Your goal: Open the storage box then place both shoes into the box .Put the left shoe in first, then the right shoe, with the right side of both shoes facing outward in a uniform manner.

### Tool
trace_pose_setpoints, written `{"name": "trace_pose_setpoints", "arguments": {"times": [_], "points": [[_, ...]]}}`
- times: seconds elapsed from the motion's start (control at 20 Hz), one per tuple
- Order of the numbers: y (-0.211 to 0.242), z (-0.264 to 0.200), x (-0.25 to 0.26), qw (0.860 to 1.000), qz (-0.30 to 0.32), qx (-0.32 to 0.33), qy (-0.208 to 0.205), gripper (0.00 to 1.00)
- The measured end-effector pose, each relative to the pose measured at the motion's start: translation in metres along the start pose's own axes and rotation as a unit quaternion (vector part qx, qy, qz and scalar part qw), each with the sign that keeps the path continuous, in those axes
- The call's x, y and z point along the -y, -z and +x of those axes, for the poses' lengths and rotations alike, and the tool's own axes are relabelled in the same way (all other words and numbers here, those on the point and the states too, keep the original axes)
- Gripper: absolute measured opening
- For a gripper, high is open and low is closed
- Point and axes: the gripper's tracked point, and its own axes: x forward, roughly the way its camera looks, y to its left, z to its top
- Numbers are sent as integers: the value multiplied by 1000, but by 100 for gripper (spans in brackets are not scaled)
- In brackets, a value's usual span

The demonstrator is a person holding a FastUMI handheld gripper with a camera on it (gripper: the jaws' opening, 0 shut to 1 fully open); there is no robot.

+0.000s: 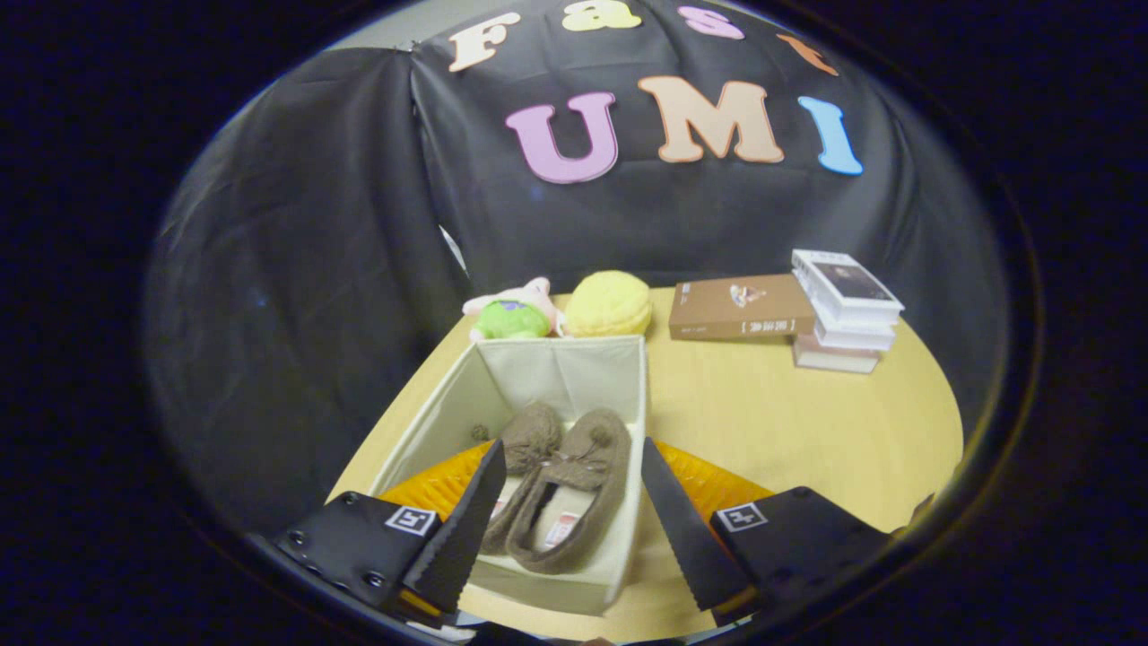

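An open cream fabric storage box [574, 372] stands on the wooden table just ahead of my fingers. Two brown fuzzy slippers lie inside it, side by side, toes with pompoms pointing away from me. The right-hand slipper [574, 498] shows its light insole; the left-hand slipper [525, 444] is partly hidden behind my left finger. My gripper [569, 520] hangs above the near end of the box, open, its two black serrated fingers spread apart with nothing pressed between them.
Beyond the box sit a green and pink plush toy [513, 314] and a yellow round plush [610, 305]. A brown book [740, 308] and a stack of white books [843, 309] lie at the back right. Bare table [807, 431] lies right of the box.
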Motion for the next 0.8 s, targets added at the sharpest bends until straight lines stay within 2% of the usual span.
{"name": "trace_pose_setpoints", "arguments": {"times": [0.25,0.45,0.8], "points": [[-49,-39,59,995,-23,95,3,97],[-76,-69,125,988,-51,144,38,97],[-110,-126,224,969,-47,225,94,97]]}}
